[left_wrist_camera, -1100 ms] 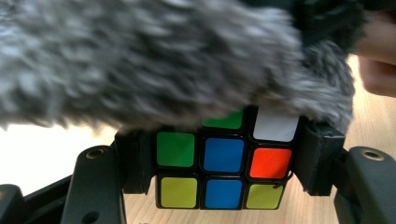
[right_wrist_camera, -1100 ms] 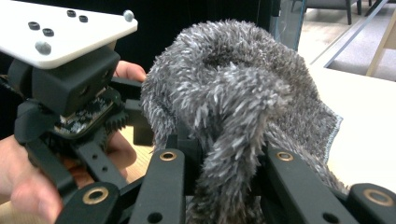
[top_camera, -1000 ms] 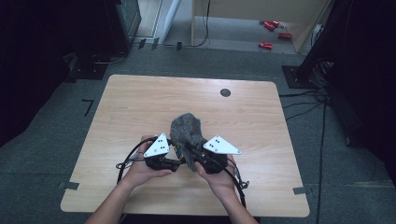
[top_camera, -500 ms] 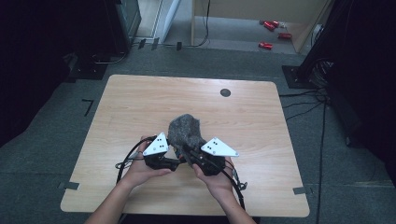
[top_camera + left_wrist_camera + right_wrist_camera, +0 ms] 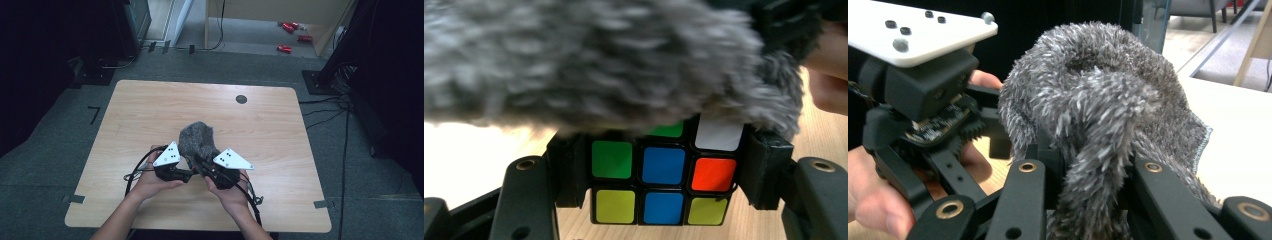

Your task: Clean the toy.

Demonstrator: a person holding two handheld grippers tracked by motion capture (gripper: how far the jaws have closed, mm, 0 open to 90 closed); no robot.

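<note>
Fuzzy grey cloth (image 5: 1098, 100); cube (image 5: 663, 177) in green, blue, orange, yellow and white squares (black grid between); pale wood-grain table (image 5: 150, 110); black jaws.

A light wooden bench (image 5: 150, 110) with rounded corners stands on grey carpet floor (image 5: 65, 165), a dark round grommet (image 5: 241, 99) near its far edge. Tape marks (image 5: 94, 114) dot the carpet. Black cables (image 5: 345, 130) trail at the right, red objects (image 5: 289, 35) lie beyond by a pale wooden frame (image 5: 320, 37), and dark equipment (image 5: 127, 25) stands far left.

The grey fuzzy cloth (image 5: 589, 60) (blurred up close) hides the puzzle cube's (image 5: 663, 177) top row.
</note>
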